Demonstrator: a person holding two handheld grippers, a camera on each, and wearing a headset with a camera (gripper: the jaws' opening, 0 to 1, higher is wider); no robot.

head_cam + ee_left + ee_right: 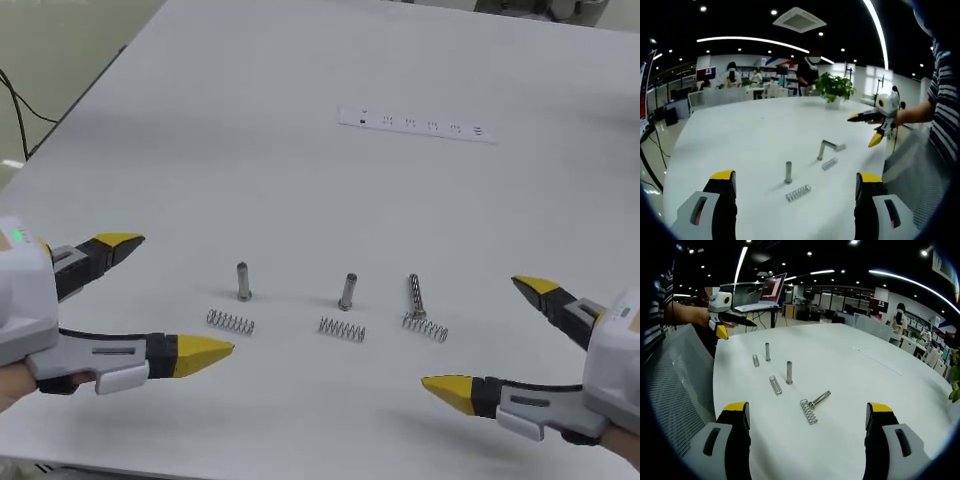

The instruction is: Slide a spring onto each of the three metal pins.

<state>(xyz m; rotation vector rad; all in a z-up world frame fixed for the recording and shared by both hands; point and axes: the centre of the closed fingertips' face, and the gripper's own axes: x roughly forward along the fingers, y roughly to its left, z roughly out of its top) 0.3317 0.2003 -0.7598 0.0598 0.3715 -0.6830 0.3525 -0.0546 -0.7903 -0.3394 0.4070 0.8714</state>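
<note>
Head view, near edge of table (300,180): left pin (243,281), middle pin (347,291) upright, right pin (414,296) tilted. Left spring (230,321), middle spring (342,329), right spring (426,327) flat before them, axes along edge. Left gripper (185,294) nearer left spring, right gripper (470,332) nearer right spring; both spread, empty.

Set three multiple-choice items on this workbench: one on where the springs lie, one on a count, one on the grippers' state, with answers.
1. Where do the springs lie relative to the pins? A. Nearer the person. B. Beyond them. C. Slid onto them.
2. How many springs are on the table? A. Two. B. Three. C. Five.
3. How are the left gripper and right gripper? A. Both open, empty. B. Both shut on springs. C. One shut on a pin.
Answers: A, each lies just nearer than its pin; B, one by each pin; A, jaws gape with nothing between.
</note>
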